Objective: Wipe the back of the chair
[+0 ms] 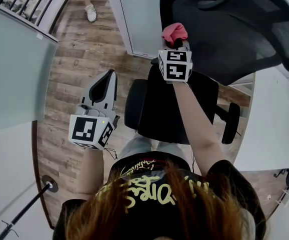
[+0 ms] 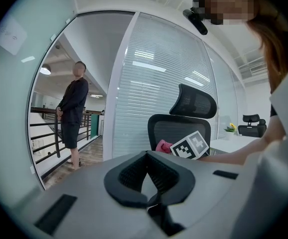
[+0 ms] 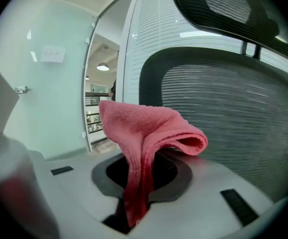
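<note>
Chair back (image 1: 214, 39): black ribbed mesh in a curved frame | cloth (image 3: 149, 128): pink terry, folded, just in front of the chair back's mesh | right gripper (image 3: 143, 183): jaws pinched on the cloth's hanging tail | left gripper (image 1: 109, 78): jaws pressed together, nothing between them, well left of the chair back

The cloth (image 3: 149, 128) in my right claw (image 3: 145, 166) is pink terry, looped and fuzzy. That claw and my left claw (image 2: 147, 158) both have smooth matt grey plastic shells with black ribbed linings. The chair back (image 3: 233, 113) is fine black mesh in a matt black plastic frame. The floor (image 1: 79, 59) is wood-grain plank with a dull finish. The wall (image 1: 14, 69) looks like frosted glass.
</note>
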A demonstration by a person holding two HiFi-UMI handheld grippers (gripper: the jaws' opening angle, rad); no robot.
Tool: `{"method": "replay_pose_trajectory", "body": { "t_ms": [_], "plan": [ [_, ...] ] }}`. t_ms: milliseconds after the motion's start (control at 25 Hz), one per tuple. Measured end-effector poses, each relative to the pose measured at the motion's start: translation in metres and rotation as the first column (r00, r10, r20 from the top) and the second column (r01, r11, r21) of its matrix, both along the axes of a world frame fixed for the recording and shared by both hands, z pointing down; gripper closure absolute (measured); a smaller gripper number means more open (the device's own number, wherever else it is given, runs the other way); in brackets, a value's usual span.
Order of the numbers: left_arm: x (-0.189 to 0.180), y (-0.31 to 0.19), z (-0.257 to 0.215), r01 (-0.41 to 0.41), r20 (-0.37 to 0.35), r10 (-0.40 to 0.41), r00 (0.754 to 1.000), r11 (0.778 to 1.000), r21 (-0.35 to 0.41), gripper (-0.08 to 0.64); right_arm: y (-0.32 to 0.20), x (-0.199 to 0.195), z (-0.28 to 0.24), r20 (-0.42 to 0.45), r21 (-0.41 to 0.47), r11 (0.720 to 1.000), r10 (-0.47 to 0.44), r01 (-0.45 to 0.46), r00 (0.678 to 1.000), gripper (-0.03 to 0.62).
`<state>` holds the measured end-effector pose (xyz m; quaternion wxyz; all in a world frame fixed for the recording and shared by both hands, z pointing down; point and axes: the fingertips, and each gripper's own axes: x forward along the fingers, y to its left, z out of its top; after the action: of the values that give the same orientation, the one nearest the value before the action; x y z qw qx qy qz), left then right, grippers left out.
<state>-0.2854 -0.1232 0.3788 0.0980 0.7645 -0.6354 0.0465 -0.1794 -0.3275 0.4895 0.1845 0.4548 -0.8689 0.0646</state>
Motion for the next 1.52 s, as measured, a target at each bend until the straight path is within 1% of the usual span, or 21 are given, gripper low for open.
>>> {"method": "replay_pose_trajectory", "body": {
  "t_ms": [160, 240, 360, 600, 840, 960, 1080, 1160, 1280, 1400, 1520],
  "plan": [
    [0.005, 0.001, -0.002, -0.005, 0.004, 0.005, 1.0, 1.0, 0.002, 0.568, 0.017, -0.013, -0.008, 0.037, 0.025, 0.997, -0.077, 0.076, 0.996, 0.528],
    [0.011, 0.0, -0.004, -0.013, 0.002, 0.013, 1.0, 1.0, 0.005, 0.568, 0.025, -0.009, -0.013, 0.048, 0.035, 0.996, -0.086, 0.084, 0.995, 0.528],
    [0.025, -0.004, -0.008, -0.035, -0.002, 0.035, 0.999, 0.999, 0.013, 0.568, 0.032, 0.01, -0.022, 0.076, 0.04, 0.997, -0.07, 0.067, 0.995, 0.528],
    [0.07, -0.017, -0.012, -0.108, -0.009, 0.108, 0.994, 0.994, 0.022, 0.568, 0.036, 0.077, -0.039, 0.105, 0.058, 0.998, 0.009, -0.016, 0.994, 0.528],
    [0.126, -0.035, -0.016, -0.209, -0.021, 0.21, 0.977, 0.977, 0.03, 0.568, 0.037, 0.168, -0.04, 0.087, 0.054, 0.988, 0.14, -0.145, 0.986, 0.528],
    [0.157, -0.042, -0.017, -0.255, -0.025, 0.256, 0.966, 0.966, 0.033, 0.568, 0.037, 0.221, -0.034, 0.071, 0.039, 0.974, 0.222, -0.225, 0.973, 0.528],
    [0.181, -0.047, -0.019, -0.287, -0.027, 0.288, 0.957, 0.957, 0.038, 0.568, 0.037, 0.272, -0.027, 0.054, 0.024, 0.951, 0.305, -0.307, 0.951, 0.528],
    [0.196, -0.05, -0.02, -0.306, -0.029, 0.307, 0.951, 0.951, 0.039, 0.568, 0.035, 0.305, -0.022, 0.04, 0.015, 0.933, 0.36, -0.361, 0.932, 0.528],
    [0.216, -0.053, -0.019, -0.326, -0.025, 0.327, 0.945, 0.945, 0.034, 0.568, 0.029, 0.35, -0.012, 0.035, -0.01, 0.896, 0.445, -0.445, 0.895, 0.528],
    [0.228, -0.055, -0.016, -0.335, -0.019, 0.335, 0.942, 0.942, 0.024, 0.568, 0.019, 0.379, -0.006, 0.027, -0.02, 0.866, 0.5, -0.5, 0.866, 0.528],
    [0.231, -0.055, -0.015, -0.328, -0.013, 0.328, 0.945, 0.945, 0.015, 0.568, 0.006, 0.39, -0.005, 0.018, -0.02, 0.852, 0.524, -0.524, 0.852, 0.528]
  ]
}}
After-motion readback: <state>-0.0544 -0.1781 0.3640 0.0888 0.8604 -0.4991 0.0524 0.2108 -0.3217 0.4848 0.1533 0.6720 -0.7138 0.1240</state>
